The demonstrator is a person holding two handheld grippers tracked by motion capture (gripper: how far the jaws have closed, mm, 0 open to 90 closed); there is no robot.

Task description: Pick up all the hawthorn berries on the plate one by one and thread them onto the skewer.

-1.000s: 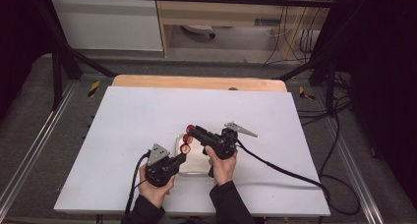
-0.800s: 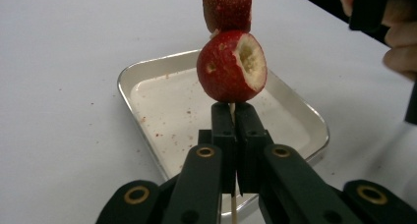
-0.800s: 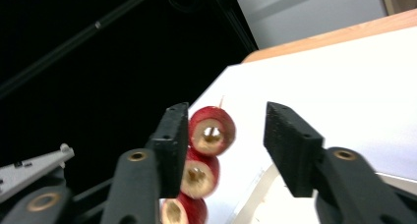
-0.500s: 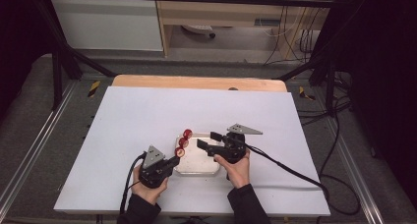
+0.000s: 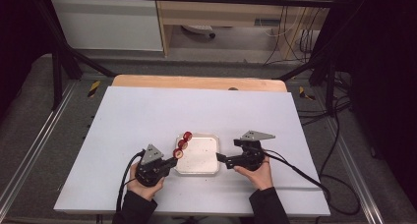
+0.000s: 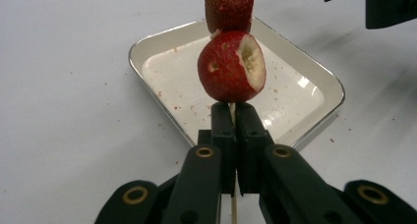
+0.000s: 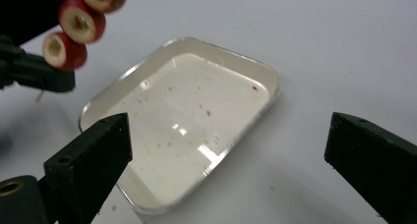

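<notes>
Hand-held gripper (image 6: pixel 235 135) clamped on fruit skewer (image 6: pixel 231 62) above tray (image 6: pixel 314 79).

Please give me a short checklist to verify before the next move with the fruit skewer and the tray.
1. Left claw shut on the skewer stick: ok.
2. Three red fruits on the stick, none fallen: ok.
3. Right claw open, holding nothing: ok.
4. Tray holds only crumbs, lying flat on the table: ok.
5. Right claw apart from the fruits, gap between both claws: ok.
6. Stick firm enough not to slip in the grip: cannot tell.
</notes>
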